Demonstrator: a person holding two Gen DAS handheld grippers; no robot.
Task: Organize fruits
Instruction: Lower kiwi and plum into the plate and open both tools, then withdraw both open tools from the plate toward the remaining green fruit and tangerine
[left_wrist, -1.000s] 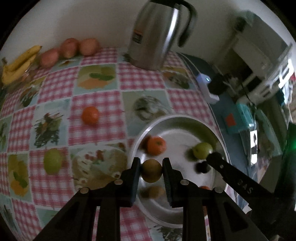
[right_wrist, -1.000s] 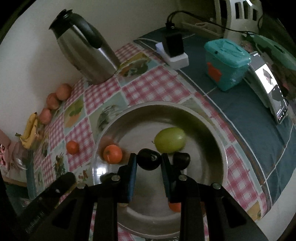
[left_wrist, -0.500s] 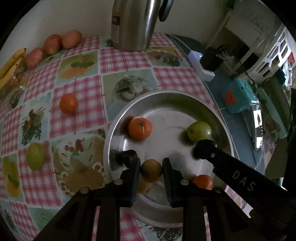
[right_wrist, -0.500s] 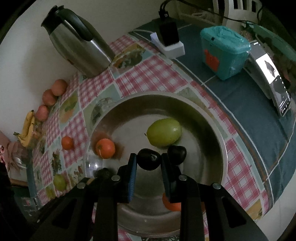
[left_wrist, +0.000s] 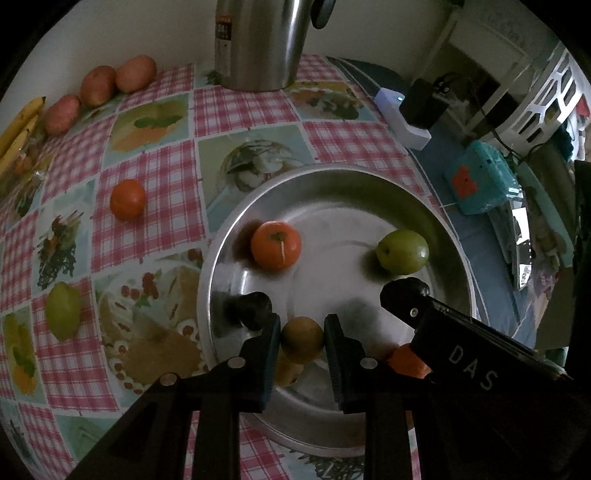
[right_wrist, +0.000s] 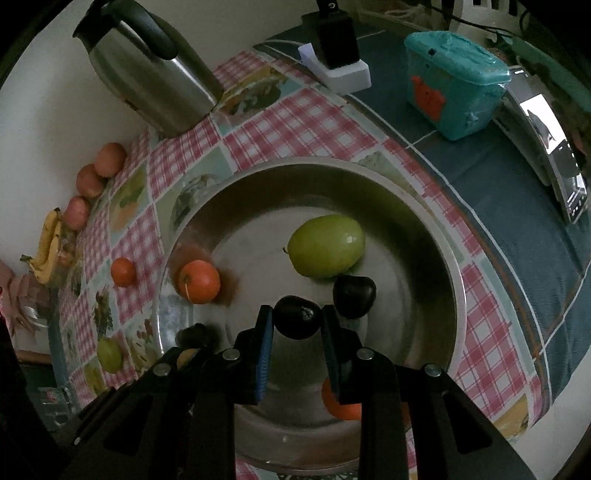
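- Fruits mostly in steel pan (left_wrist: 448, 236): orange (left_wrist: 276, 249), green fruit (left_wrist: 402, 251), dark plum (right_wrist: 354, 296).
- Left gripper (left_wrist: 301, 341) clamped on brownish round fruit (left_wrist: 302, 339), low over pan floor.
- Right gripper (right_wrist: 297, 323) clamped on dark fruit (right_wrist: 297, 322).
- Best lowered until touching, then released gently; round, likely to roll.
- Orange on cloth (left_wrist: 127, 199), green one (left_wrist: 63, 310) outside.
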